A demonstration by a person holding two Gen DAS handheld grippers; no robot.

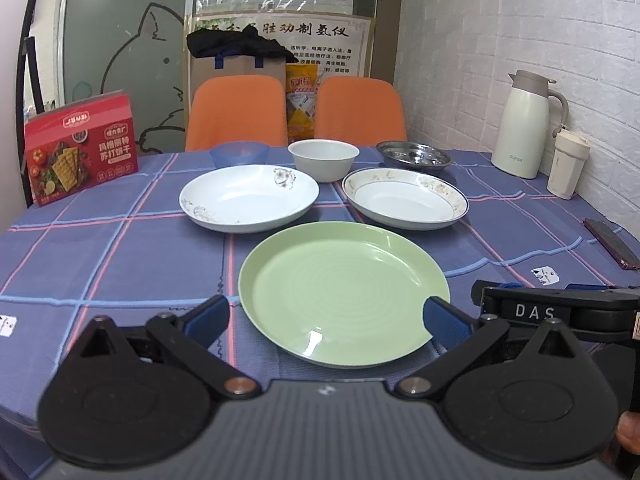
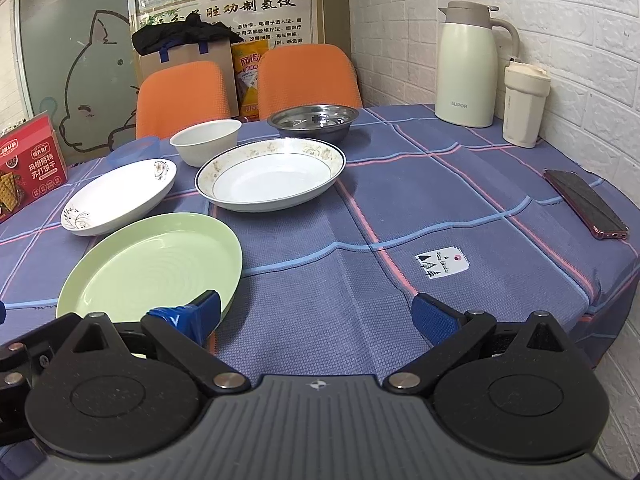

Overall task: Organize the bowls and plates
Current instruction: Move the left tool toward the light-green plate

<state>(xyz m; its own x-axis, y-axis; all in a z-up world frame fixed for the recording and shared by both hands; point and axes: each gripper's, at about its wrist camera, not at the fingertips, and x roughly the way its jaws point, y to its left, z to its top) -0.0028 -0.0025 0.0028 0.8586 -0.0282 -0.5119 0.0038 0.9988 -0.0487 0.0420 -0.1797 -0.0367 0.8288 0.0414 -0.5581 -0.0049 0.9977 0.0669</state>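
- Dishes sit spread over my blue checked tablecloth [image 2: 400,208]: a green plate [image 1: 342,294] nearest me, and behind it a white plate with a floral sprig [image 1: 248,198] beside a gold-patterned plate with a blue rim [image 1: 404,198].
- Farther back I see a blue bowl [image 1: 239,153], a white bowl [image 1: 323,158] and a steel bowl [image 1: 414,155] in a row near the two orange chairs [image 1: 236,110].
- My left gripper [image 1: 326,320] hangs low over the near edge of the green plate, fingers spread wide and empty, its blue pads [image 1: 444,320] flanking the plate's near half.
- My right gripper [image 2: 316,318] is also spread wide, holding nothing; its left pad [image 2: 188,316] lies over the green plate's near right rim, though I cannot tell if it touches.
- A red cracker box [image 1: 80,148] stands at the table's left.
- A cream Supor thermos jug [image 2: 468,66] and a cream tumbler [image 2: 524,104] stand by the brick wall, a phone [image 2: 586,204] near the right edge.
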